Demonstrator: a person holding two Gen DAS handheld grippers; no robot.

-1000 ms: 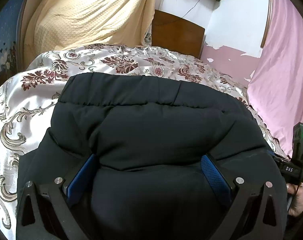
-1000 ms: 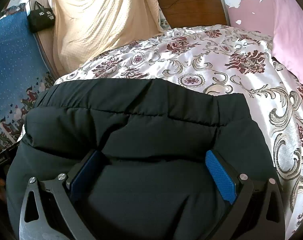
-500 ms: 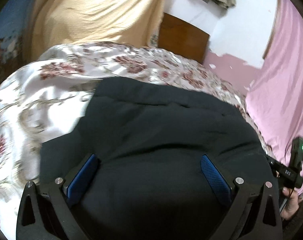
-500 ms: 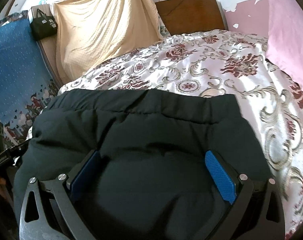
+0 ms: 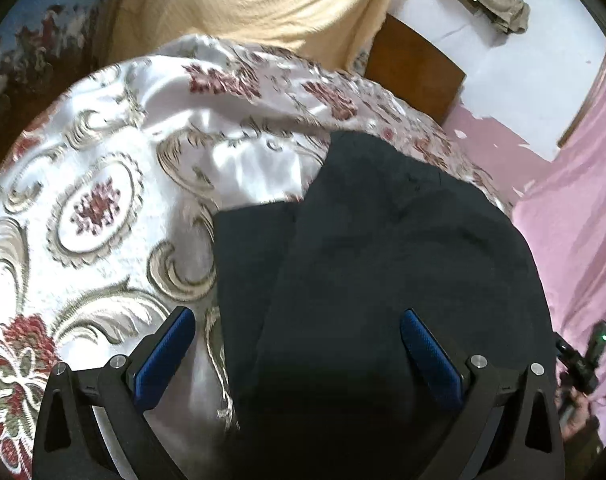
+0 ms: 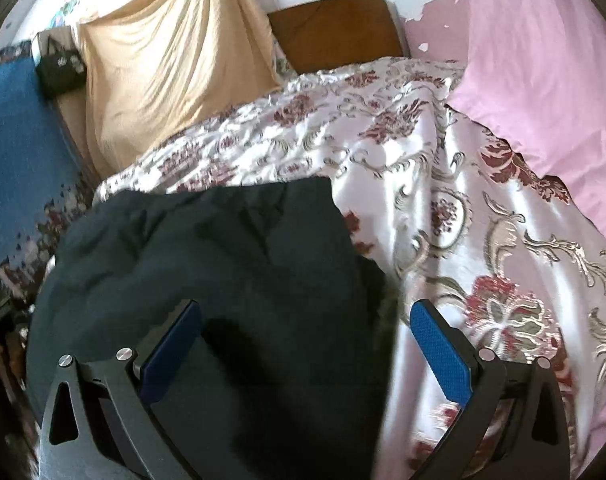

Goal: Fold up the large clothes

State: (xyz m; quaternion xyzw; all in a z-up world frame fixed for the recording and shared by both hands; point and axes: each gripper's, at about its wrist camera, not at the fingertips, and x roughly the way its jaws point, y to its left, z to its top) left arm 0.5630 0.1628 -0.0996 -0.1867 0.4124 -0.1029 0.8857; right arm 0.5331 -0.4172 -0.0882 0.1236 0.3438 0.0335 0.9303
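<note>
Left wrist view shows your left tool [image 5: 295, 344] spread wide with nothing pinched: 1 blue pad sits over the floral bedspread [image 5: 103, 208], the other over the black padded garment [image 5: 383, 260]. That garment lies bunched on the bed, its left edge running between your fingers. At the far right edge, a hand [image 5: 575, 412] grips the other handle, its green light lit. Right wrist view shows your right tool [image 6: 303, 336] just as wide and empty, straddling the garment's [image 6: 207, 264] right edge, with satin bedspread [image 6: 483, 240] under the right pad. A pink cloth [image 6: 543, 80] and a beige cloth [image 6: 163, 60] hang behind the bed.
</note>
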